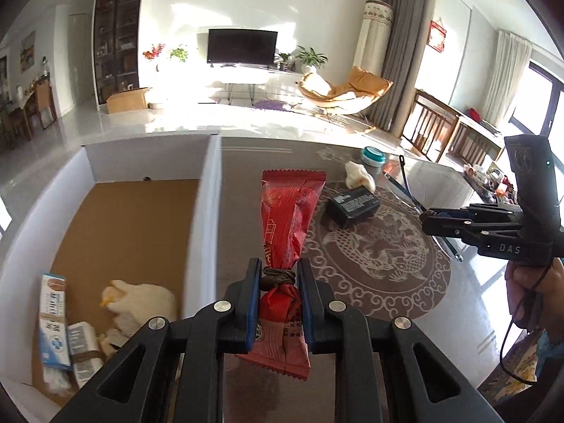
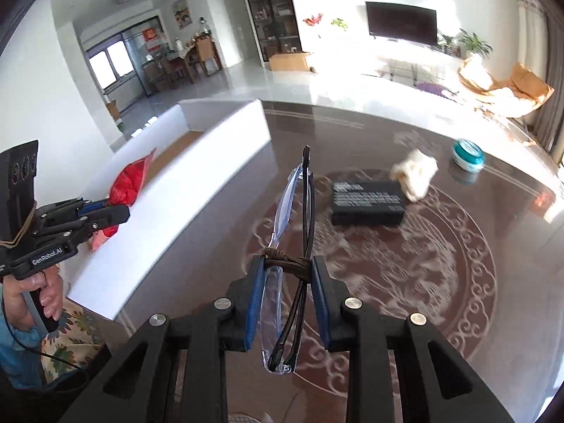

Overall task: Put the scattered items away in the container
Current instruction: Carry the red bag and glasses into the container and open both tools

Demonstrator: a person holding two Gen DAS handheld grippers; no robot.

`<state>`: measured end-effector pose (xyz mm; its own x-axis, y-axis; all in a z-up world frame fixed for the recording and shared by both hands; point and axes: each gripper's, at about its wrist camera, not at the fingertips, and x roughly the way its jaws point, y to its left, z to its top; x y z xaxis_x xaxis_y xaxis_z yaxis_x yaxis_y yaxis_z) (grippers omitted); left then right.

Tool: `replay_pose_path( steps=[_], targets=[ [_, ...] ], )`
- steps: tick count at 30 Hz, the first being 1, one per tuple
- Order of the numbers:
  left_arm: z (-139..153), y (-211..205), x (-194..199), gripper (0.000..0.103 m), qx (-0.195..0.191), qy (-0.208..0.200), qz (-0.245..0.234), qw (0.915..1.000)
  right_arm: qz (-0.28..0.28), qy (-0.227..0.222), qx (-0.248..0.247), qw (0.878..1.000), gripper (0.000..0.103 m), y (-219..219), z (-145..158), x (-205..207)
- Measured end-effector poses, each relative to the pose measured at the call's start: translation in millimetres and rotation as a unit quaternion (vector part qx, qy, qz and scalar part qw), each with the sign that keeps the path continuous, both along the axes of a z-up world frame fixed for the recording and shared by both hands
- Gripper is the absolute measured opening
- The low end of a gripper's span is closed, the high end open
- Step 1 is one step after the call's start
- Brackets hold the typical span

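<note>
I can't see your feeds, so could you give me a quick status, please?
Left gripper shut on red packet. Right gripper shut on glasses. Box near, path clear.

We look from two fisheye cameras, each set just behind its gripper's fingers and tilted down at the dark glossy patterned table. Our left view hangs above the white cardboard box – its brown floor close below. Our right view sits further right. Both share the black rectangular packet, the teal round tin and the distant television.
</note>
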<state>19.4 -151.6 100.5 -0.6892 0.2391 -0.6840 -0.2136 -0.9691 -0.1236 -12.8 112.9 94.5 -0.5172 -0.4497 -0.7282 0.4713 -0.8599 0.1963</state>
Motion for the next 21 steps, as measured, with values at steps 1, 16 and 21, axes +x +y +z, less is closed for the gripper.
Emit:
replay_pose_path(
  steps=[1,16,21],
  targets=[
    [0.9,-18.5,-2.3,0.020,-0.005,-0.001,0.018,0.9998,0.016,0.005,-0.010,1.000,0.027,-20.7,8.0,-6.4],
    [-72.7,-164.9,-80.8,0.020,0.001,-0.117,0.167,0.9790,0.186,0.000,0.018,0.982,0.028,-305.3,-29.8,-93.2],
    [-82.4,-178.0,-91.8,0.032,-0.015,-0.144,0.198,0.9695,0.192,-0.022,0.062,0.979,0.032,-332.5,-71.9,-107.9]
  ],
)
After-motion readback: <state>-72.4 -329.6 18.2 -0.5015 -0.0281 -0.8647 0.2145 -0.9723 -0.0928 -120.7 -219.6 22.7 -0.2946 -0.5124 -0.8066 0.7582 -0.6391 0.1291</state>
